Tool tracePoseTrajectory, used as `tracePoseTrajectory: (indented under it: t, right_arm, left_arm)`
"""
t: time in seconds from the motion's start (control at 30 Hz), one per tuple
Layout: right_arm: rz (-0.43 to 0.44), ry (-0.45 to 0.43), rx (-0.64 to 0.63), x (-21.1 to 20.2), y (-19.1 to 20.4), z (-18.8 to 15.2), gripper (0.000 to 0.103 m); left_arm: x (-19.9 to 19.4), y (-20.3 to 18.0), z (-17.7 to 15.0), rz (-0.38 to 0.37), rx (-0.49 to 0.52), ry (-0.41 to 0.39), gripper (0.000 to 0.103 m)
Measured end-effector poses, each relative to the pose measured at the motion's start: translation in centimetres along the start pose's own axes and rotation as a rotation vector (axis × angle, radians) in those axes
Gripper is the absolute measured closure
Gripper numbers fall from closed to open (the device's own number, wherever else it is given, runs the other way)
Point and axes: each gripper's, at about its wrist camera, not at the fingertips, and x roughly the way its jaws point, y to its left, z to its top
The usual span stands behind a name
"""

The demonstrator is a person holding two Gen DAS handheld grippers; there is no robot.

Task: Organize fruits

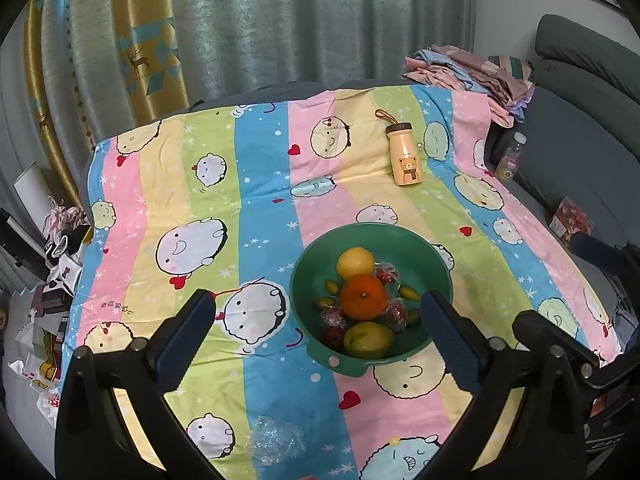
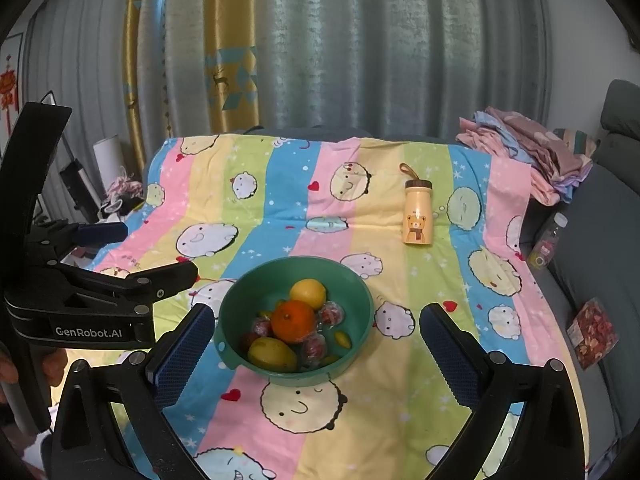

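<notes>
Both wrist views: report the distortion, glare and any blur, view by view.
Left wrist view: strong fisheye bend, black vignette at the corners; the green bowl is sharp, the left gripper is a soft dark foreground, the crumpled plastic wrap glints. Right wrist view: same bending of the curtain, even soft light, a bright patch on the bear bottle.

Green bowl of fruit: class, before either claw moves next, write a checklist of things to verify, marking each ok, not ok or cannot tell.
1. Left claw open and empty: ok.
2. Right claw open and empty: ok.
3. Green bowl upright on the striped cloth: ok.
4. Orange on top of the pile, unobstructed: ok.
5. All fruit gathered in the bowl: ok; only a clear wrapper lies loose on the cloth.
6. Bear bottle standing apart from the bowl: ok.
</notes>
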Motion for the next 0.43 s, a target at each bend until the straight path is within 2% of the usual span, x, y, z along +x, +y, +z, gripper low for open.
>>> tracePoseTrajectory:
  t: [0.43]
  right_arm:
    - [-0.002,0.001,0.004,0.78,-0.16,-0.77,0.001]
  left_arm:
    - [0.14,-0.45,0.23,-0.016,-0.001,-0.011,0.0]
